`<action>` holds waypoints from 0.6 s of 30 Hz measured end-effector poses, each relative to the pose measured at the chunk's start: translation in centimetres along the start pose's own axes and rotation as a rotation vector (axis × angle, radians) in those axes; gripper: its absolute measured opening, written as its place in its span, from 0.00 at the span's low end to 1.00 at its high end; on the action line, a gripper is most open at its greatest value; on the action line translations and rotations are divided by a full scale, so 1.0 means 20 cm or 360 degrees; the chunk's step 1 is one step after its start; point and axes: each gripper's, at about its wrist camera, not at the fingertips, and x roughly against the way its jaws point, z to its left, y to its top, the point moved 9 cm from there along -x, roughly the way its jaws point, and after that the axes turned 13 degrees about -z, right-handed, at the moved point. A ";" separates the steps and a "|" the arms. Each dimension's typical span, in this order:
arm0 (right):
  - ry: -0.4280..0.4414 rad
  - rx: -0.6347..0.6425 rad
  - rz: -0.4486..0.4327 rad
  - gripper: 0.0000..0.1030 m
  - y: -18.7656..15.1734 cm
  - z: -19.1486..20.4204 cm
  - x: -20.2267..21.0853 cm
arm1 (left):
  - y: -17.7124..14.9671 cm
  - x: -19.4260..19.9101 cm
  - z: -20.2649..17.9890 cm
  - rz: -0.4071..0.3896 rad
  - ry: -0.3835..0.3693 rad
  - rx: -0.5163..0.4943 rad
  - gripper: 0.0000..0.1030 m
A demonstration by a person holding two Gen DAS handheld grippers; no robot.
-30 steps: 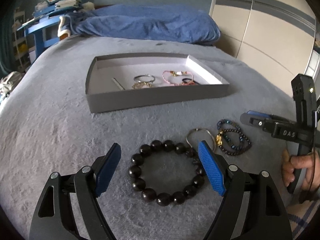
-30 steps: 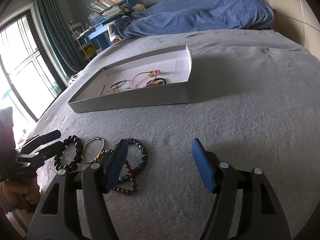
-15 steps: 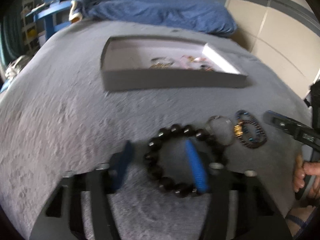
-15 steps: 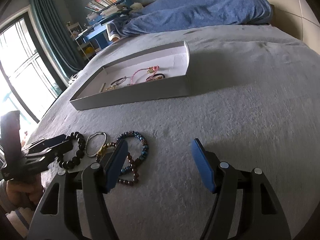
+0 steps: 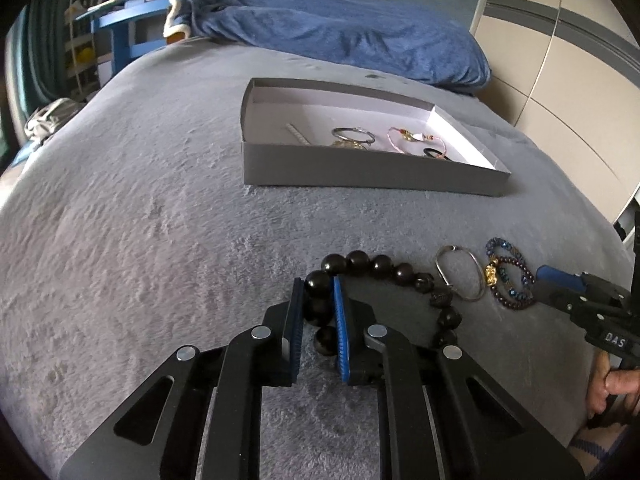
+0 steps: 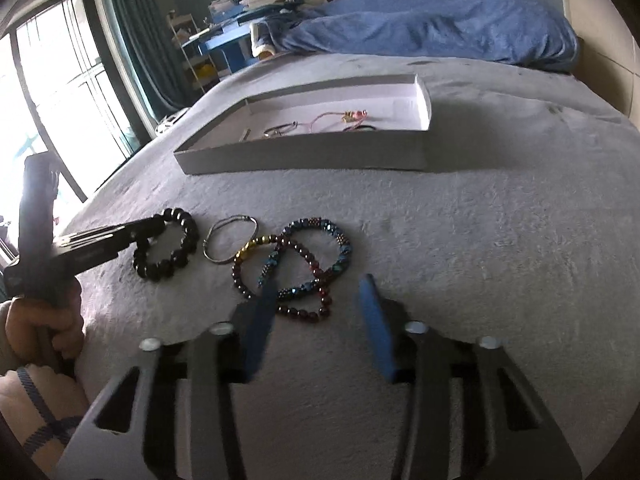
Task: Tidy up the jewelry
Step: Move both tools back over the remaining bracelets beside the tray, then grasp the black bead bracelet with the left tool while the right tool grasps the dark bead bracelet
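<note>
The left gripper (image 5: 318, 308) pinches the near-left beads of the black bead bracelet (image 5: 384, 268) lying on the grey bedspread (image 5: 140, 208). The right gripper (image 6: 320, 312) stands spread, just short of the overlapping dark-red and blue bracelets (image 6: 304, 264).

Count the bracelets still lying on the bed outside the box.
4: black bead bracelet in the left gripper, silver bangle beside it, dark red and blue beaded bracelets overlapping before the right gripper.

Dim daylight from the blown-out window (image 6: 52, 120), fisheye-bent dark edges, motion-blurred right hand-held gripper (image 6: 320, 296).
</note>
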 end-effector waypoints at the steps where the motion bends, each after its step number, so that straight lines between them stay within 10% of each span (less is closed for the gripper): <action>1: 0.0000 -0.0006 0.0004 0.34 0.00 0.00 0.00 | 0.00 0.00 0.00 0.0009 -0.0002 0.0000 0.15; 9: 0.0047 0.0047 0.0072 0.07 -0.04 0.05 -0.03 | -0.02 -0.04 -0.02 0.0063 -0.0013 -0.0001 0.17; 18: 0.0147 -0.0017 -0.0075 0.06 0.02 0.08 0.06 | -0.02 -0.05 -0.03 0.0057 -0.0017 -0.0027 0.16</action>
